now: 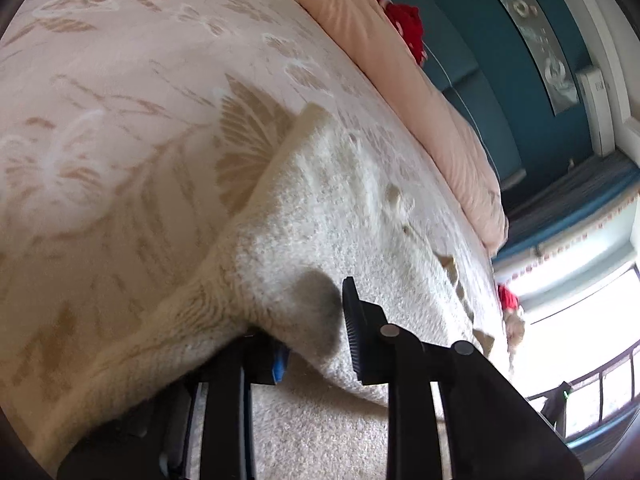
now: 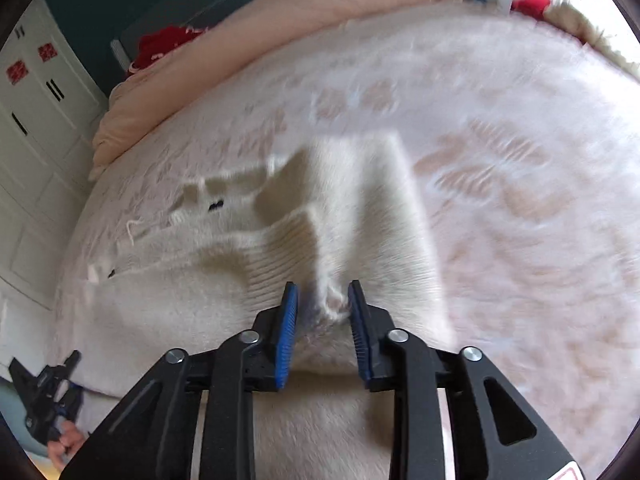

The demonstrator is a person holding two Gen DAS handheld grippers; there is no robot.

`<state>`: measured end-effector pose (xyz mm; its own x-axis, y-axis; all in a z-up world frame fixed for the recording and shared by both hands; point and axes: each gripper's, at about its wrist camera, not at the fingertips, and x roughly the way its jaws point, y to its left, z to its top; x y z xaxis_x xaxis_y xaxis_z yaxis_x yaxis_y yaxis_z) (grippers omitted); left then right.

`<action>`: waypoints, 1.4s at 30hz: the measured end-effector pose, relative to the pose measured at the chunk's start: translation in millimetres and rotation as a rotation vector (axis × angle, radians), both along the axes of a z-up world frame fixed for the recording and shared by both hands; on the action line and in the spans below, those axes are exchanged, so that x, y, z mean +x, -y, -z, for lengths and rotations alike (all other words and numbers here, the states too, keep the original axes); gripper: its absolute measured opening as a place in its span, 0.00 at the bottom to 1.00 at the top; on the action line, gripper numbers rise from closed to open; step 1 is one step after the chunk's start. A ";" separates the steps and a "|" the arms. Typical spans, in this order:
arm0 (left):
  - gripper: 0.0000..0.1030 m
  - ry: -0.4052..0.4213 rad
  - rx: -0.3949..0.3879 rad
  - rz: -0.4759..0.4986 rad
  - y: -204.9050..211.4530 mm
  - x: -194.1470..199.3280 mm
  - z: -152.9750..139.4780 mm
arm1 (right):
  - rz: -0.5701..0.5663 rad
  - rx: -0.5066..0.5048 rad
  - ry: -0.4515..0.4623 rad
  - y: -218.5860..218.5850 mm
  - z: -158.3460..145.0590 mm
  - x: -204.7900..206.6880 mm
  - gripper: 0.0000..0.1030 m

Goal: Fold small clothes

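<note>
The cream knit garment (image 2: pixel 224 280) lies spread on the bed (image 2: pixel 520 160), partly lifted and creased where both tools meet it. The right gripper (image 2: pixel 322 312) has its fingers set a little apart with a raised ridge of the knit between the blue pads (image 2: pixel 288 332); whether they pinch it cannot be told. The left gripper (image 1: pixel 308 344) has garment fabric draped over one finger, the other finger standing clear; its grasp cannot be told. A peach duvet (image 1: pixel 420 92) lies bunched along the far edge of the bed, with a red item (image 1: pixel 408 28) beside it.
</note>
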<state>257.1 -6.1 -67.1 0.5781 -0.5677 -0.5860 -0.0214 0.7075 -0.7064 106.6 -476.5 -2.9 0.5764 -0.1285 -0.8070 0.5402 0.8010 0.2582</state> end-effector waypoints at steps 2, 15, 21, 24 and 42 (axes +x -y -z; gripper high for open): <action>0.22 -0.003 -0.018 -0.034 -7.6 -1.6 -0.6 | -0.005 -0.077 0.000 -9.1 -16.1 -4.8 0.35; 0.45 0.034 0.069 -0.016 0.2 -24.4 -17.6 | -0.289 0.080 0.024 -83.2 -29.9 112.0 0.44; 0.46 0.019 0.056 -0.022 -0.4 -18.8 -11.9 | -0.504 -0.006 -0.114 -173.5 10.1 216.8 0.47; 0.47 0.021 0.064 -0.016 1.0 -18.0 -11.9 | -0.529 -0.093 -0.186 -195.6 39.7 238.7 0.40; 0.50 0.013 0.058 -0.017 0.8 -12.8 -10.5 | -0.249 -0.095 0.012 -91.2 -33.6 87.1 0.48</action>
<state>244.3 -6.9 -56.6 0.5949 -0.5232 -0.6102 -0.0249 0.7468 -0.6646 193.7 -385.3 30.6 0.6090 -0.0564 -0.7912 0.3209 0.9297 0.1806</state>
